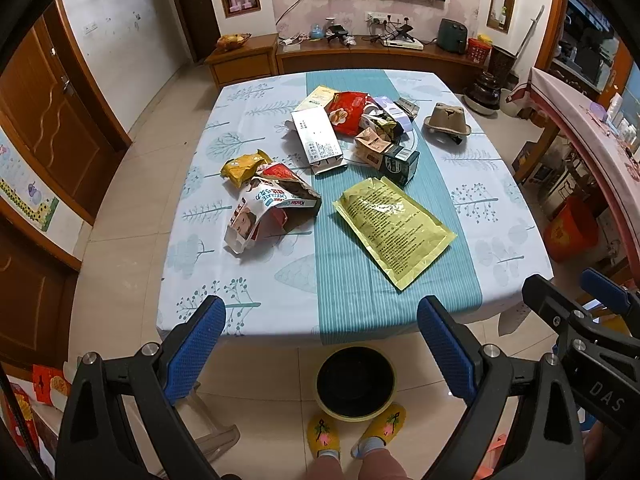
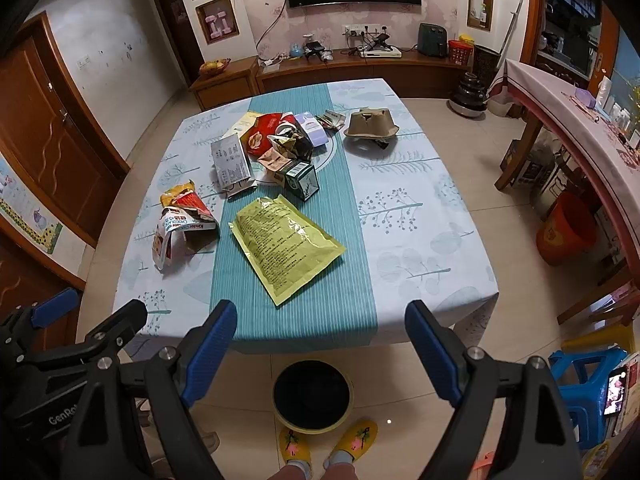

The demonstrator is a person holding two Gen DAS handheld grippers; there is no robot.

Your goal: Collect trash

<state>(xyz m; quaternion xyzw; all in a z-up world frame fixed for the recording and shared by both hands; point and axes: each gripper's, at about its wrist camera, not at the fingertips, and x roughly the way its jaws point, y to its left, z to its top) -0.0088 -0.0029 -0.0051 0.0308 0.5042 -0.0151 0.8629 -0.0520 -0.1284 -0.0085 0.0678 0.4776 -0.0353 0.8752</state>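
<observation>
Trash lies on a table (image 1: 500, 240) with a blue-and-white cloth. A flat yellow pouch (image 1: 394, 230) (image 2: 286, 246) lies nearest me. A torn Kinder chocolate box (image 1: 268, 210) (image 2: 180, 232) and a yellow wrapper (image 1: 244, 166) lie at the left. A pile of packets and small boxes (image 1: 360, 128) (image 2: 276, 148) sits farther back, with a brown cardboard cup tray (image 1: 446, 120) (image 2: 372, 124) to the right. A round bin with a black liner (image 1: 355, 380) (image 2: 313, 396) stands on the floor below the table's near edge. My left gripper (image 1: 322, 348) and right gripper (image 2: 320, 350) are open and empty, held above the bin, short of the table.
My feet in yellow slippers (image 1: 356, 428) stand behind the bin. A blue stool (image 2: 588, 392) is at my right, an orange bucket (image 2: 564, 232) beyond it. A second table (image 2: 580, 120) stands at the right. A TV cabinet (image 1: 360, 56) lines the far wall.
</observation>
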